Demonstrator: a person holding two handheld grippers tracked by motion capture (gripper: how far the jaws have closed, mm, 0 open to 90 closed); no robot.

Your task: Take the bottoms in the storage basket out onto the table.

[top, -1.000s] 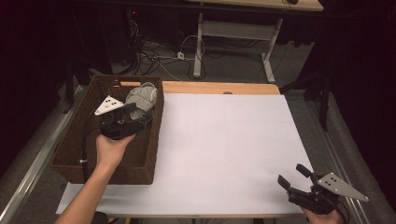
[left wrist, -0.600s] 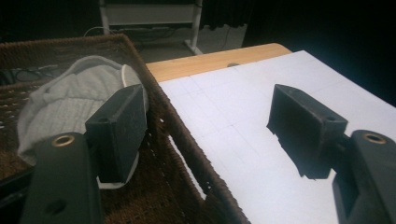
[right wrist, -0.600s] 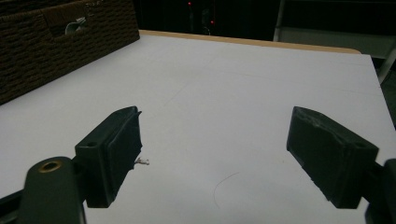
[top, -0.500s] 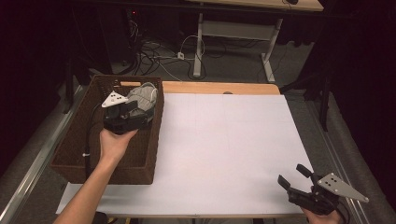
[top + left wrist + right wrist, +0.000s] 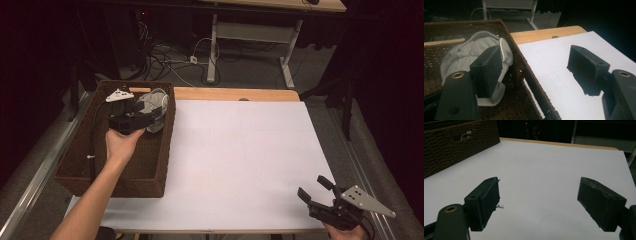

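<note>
A grey cloth cap (image 5: 155,101) with a pale trim lies at the far end of a dark woven basket (image 5: 80,167) on the table's left side. My left gripper (image 5: 149,114) hovers over that end of the basket, open. In the left gripper view its jaws (image 5: 535,53) stand apart. One jaw is in front of the cap (image 5: 461,58), the other is over the white table top, and the basket wall (image 5: 529,75) runs between them untouched. My right gripper (image 5: 311,186) rests near the table's front right corner, open with nothing between its jaws (image 5: 537,185).
A white sheet (image 5: 240,160) covers most of the table, with a wooden strip (image 5: 235,93) along its far edge. The basket's side (image 5: 451,147) stands far off to the left in the right gripper view. Desk legs and cables lie on the floor beyond.
The left hand has carried its gripper a little toward the basket's far end, closer over the cap. The right gripper has stayed put.
</note>
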